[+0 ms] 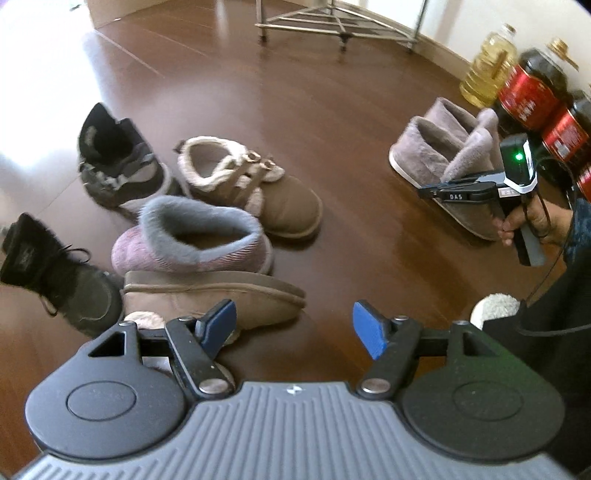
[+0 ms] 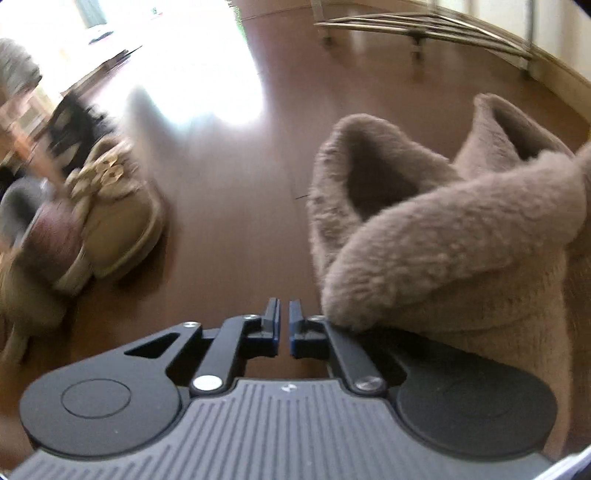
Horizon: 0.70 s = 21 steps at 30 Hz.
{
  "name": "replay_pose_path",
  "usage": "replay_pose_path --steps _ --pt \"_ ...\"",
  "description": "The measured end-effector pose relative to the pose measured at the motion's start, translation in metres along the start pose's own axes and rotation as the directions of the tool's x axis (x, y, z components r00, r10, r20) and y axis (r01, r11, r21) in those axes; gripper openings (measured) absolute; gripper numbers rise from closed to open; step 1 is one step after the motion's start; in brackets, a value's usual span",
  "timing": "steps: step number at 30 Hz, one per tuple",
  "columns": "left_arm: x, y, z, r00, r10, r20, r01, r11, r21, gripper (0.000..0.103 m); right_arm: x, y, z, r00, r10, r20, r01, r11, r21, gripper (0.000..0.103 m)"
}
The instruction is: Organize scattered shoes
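Two taupe fleece slippers (image 1: 436, 151) side by side, far right on brown wood floor (image 1: 295, 110), collars plush and folded, soles pale and thin; seen close in right wrist view as fuzzy rounded cuffs (image 2: 443, 229)

Right gripper (image 2: 283, 325) black, blue-padded, jaws pressed together with nothing between, right finger brushing a fleece cuff; same tool seen from left wrist view (image 1: 461, 192) near the pair, held by a hand (image 1: 532, 225), small white letters "DAS" on its arm, green light on its box

Left gripper (image 1: 294, 326) with jaws spread, blue pads apart, empty, hanging over bare floor just right of the pile

Scattered heap at left: lilac ribbed slipper (image 1: 192, 240) with grey fur collar; tan suede shoe (image 1: 251, 192) with cream fleece lining and two buckled straps; its mate (image 1: 207, 299) tipped on its side, flat sole showing; black-and-grey high-top sneaker (image 1: 118, 162); black laced shoe (image 1: 55, 273) near left edge

Far right by wall: clear yellow oil bottle (image 1: 487, 70), dark bottles (image 1: 532, 88) with red labels, writing too blurred to read

Metal rack base (image 1: 325, 22) at far end
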<state>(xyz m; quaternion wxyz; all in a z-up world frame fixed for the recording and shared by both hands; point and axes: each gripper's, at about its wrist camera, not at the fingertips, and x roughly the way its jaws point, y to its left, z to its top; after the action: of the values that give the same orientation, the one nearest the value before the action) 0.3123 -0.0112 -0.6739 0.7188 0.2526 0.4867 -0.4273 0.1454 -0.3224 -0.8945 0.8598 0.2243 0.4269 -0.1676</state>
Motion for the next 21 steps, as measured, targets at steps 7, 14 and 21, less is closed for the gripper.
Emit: replay_pose_path --steps 7,14,21 --pt "-0.004 0.010 -0.009 1.000 -0.019 0.018 0.019 1.000 -0.009 0.072 -0.029 0.032 -0.004 0.998 0.057 -0.004 -0.057 0.993 -0.108 0.036" --pt "-0.007 0.028 -0.012 0.997 -0.012 0.077 0.019 0.995 -0.097 0.076 -0.051 0.089 0.010 0.990 0.137 -0.033 -0.139 0.922 -0.361 0.045" --pt "-0.018 0.046 -0.021 0.992 0.025 0.126 -0.008 0.991 -0.134 0.076 -0.018 0.156 0.053 0.976 0.208 -0.058 -0.201 0.781 -0.591 0.050"
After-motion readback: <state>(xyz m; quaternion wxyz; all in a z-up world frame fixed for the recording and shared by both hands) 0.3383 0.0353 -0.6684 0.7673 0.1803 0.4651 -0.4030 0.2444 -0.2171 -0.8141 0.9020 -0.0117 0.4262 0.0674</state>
